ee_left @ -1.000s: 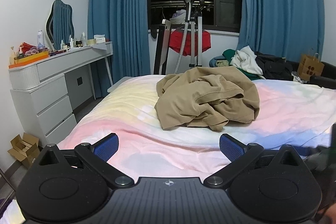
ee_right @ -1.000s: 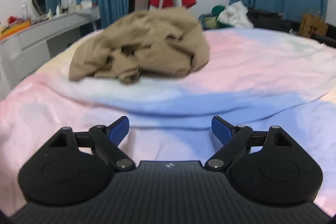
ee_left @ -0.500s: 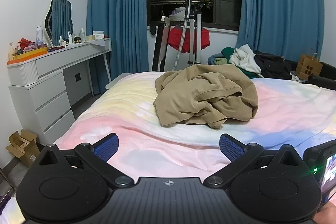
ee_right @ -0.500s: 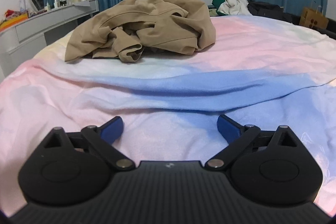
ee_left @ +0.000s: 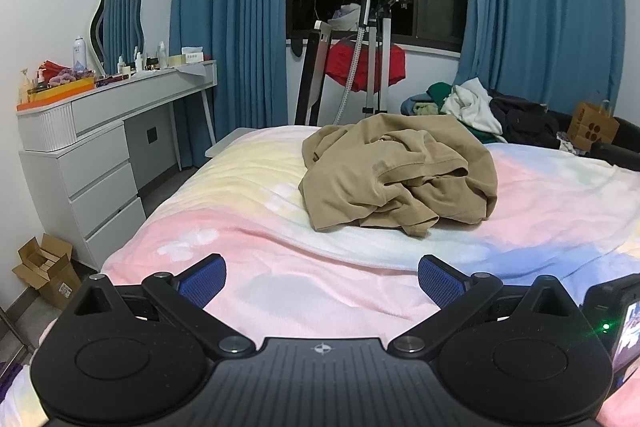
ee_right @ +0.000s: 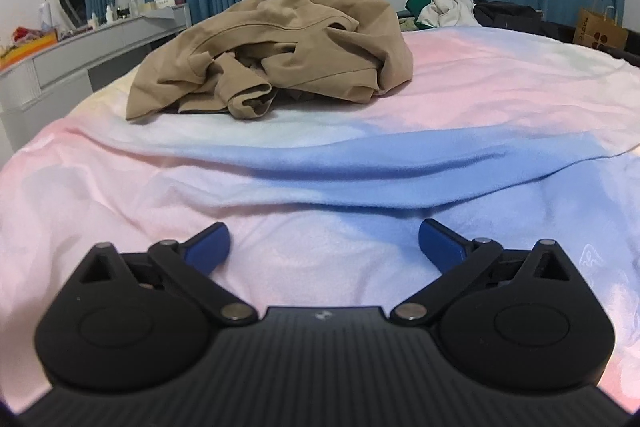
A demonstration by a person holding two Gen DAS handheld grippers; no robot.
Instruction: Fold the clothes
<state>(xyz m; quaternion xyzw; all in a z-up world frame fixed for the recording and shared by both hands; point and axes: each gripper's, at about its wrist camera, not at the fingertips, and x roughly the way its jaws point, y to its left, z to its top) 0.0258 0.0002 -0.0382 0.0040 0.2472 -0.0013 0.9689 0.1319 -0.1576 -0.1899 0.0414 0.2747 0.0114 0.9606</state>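
On the pastel blanket (ee_left: 256, 227) covering the bed, a tan garment (ee_left: 396, 175) is lying in a crumpled heap, layers bunched over one another and a cuff-like opening facing the near edge. It is not folded as it is lying now.

What could go wrong: the heap is hiding its own edges, so a pinch taken at the nearest fold is likely to be catching two or more layers at once, and a lift from there would be dragging the bundle along rather than opening it. The blanket beneath is soft and rucked into ridges (one long crease is running right across the right wrist view), so a low pinch may be gathering blanket together with the garment. A grab by one gripper alone would probably be leaving the rest hanging twisted.

Both tools are hovering over the near part of the bed, well apart from the garment and pointing toward it. The left gripper (ee_left: 322, 277) is sitting higher, looking down across the blanket, fingers spread wide and holding nothing. The right gripper (ee_right: 324, 243) is riding lower and closer to the blanket, nearly level with it, its fingers likewise spread with only blanket showing between them.
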